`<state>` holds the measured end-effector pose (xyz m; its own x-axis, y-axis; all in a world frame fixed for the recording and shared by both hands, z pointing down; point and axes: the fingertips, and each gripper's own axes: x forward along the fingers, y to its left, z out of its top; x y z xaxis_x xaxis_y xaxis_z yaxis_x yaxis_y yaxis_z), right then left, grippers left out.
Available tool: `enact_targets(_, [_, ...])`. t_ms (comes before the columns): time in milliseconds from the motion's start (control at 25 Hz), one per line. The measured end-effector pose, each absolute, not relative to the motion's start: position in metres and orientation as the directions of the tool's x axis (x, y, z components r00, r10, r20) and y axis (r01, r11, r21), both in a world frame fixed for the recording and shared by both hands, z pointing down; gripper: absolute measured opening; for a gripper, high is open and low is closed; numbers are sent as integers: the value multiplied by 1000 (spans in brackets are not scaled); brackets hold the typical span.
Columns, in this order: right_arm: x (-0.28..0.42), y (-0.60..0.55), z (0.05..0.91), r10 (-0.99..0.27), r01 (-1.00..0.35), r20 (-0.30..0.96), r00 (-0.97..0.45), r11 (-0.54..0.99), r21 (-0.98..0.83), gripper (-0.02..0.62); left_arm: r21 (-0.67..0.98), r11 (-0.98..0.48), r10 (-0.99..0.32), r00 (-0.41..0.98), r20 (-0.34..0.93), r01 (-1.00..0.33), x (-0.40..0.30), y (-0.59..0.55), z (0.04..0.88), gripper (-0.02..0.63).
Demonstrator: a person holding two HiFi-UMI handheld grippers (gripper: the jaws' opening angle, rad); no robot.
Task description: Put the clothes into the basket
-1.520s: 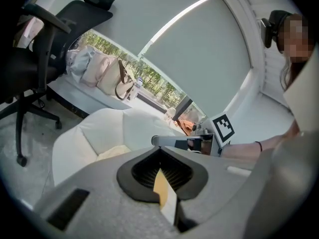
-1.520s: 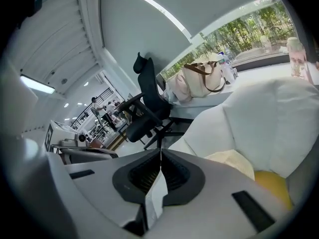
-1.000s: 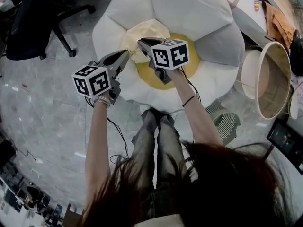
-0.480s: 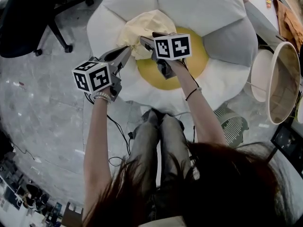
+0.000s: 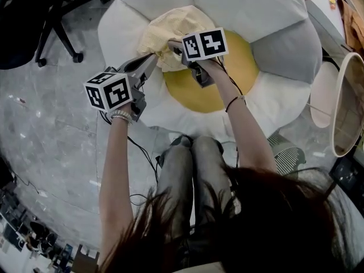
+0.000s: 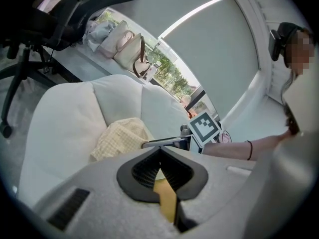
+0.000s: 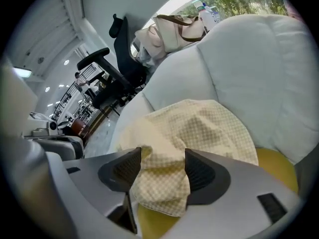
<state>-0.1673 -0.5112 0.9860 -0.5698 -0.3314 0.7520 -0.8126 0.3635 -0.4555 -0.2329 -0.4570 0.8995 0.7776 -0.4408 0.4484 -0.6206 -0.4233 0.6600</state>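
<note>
A pale yellow checked cloth point(image 5: 170, 30) lies crumpled on a flower-shaped cushion point(image 5: 250, 16) with white petals and a yellow centre point(image 5: 193, 87). My right gripper point(image 5: 170, 43) points down at the cloth's near edge. Its jaws are opening, and a fold of the cloth point(image 7: 199, 128) sits loose between them in the right gripper view point(image 7: 162, 166). My left gripper point(image 5: 152, 58) hovers just left of the cloth with its jaws together and nothing in them point(image 6: 159, 151). From there the cloth point(image 6: 122, 138) and the right gripper point(image 6: 149, 144) show ahead. The round beige basket point(image 5: 348, 104) stands at the far right.
A black office chair point(image 5: 40, 16) stands on the grey floor at the upper left. A cable point(image 5: 145, 164) trails on the floor by the person's legs. A slatted object point(image 5: 284, 152) lies by the cushion's right edge. Bags point(image 6: 127, 46) rest on a ledge beyond the cushion.
Both grippers have sunk toward the cushion and now sit at the cloth. The right gripper's jaws have spread apart over the cloth's edge.
</note>
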Motion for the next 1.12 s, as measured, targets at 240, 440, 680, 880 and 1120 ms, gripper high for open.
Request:
enact_targets(240, [-182,-515,1018,-312,-808,758,-573,372,-457,232,689,-402,-456,784,420,-603,-232,-454,926,11])
enact_targets(440, [-187,-523,1047,-296,-822,784,-545,370,-432,232,693,-418,-445,797,408,-587,-221,-454,946,11])
enact_targets(680, [-200,-527,1070,-249,-800,802,-542,445,-403,226,690,-446,-440,811,386,-570,-216,-458,960,11])
enact_targets(880, [-206,-522,1071,-252,-777,805,-537,520,-356,100,694,-437,-458,805,376,-573,-217,-459,964,11])
enact_targets(1120, [-202,-520,1057,-269,-773,761,-590,462,-435,80,698,-422,-454,802,388,-578,-217,-458,959,11])
